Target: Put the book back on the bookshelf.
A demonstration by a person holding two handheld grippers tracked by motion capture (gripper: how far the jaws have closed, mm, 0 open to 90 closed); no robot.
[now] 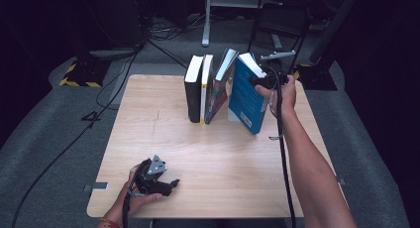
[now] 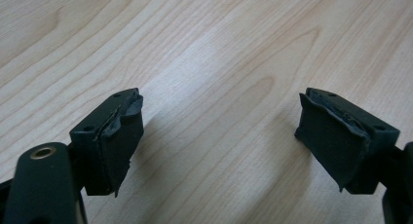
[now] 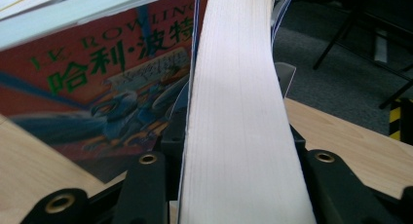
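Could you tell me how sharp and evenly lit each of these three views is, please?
High view: table brightly lit, surroundings nearly black, image soft. Left gripper view: wood grain crisp, a pale sheen at centre, the left hand-held gripper casting soft shadows. Right gripper view: the blue book has its page edge washed out and near parts blurred.

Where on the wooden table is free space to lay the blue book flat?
The light wooden table is bare across its middle and front, between the left claw near the front left edge and the person's right forearm. The back is crowded: a black book, a colourful paperback and the blue book in the right claw.
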